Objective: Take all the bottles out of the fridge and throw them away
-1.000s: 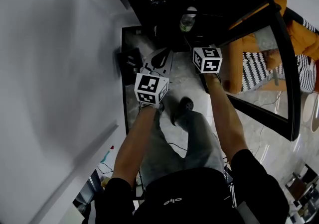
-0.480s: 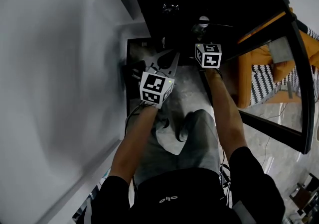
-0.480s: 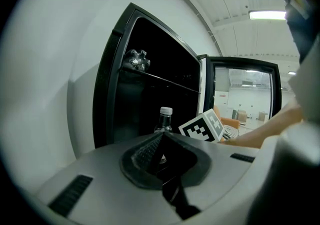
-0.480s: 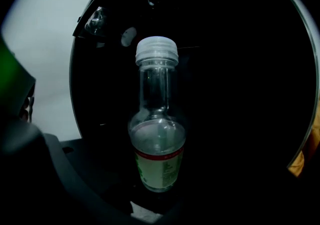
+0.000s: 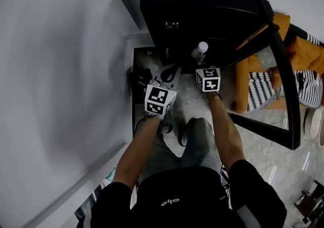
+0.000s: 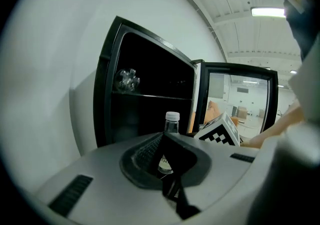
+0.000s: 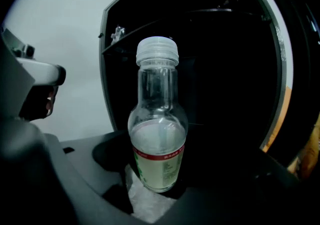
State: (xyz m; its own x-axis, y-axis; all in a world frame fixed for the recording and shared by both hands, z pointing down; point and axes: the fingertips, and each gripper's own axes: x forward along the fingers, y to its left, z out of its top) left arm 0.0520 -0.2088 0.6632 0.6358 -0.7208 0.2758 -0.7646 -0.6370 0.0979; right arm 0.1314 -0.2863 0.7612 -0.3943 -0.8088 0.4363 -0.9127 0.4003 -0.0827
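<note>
A: Right gripper [image 7: 152, 195]?
B: Jaws wide, clamped on the base of a bottle [image 7: 158, 144]. They've just been closing in on it.
A: Bottle pose?
B: Upright, clear, white ribbed cap [image 7: 157, 51]. Pale liquid in the lower body, label with a red band along its top.
A: Background?
B: Open black fridge [image 7: 230, 79], dark inside. One shelf [image 7: 130, 37] high up, something shiny at its left end. White wall [image 7: 65, 34] left of the fridge.

Wall [image 5: 61, 70] left, fridge door [image 5: 285, 85] right, apparently.
</note>
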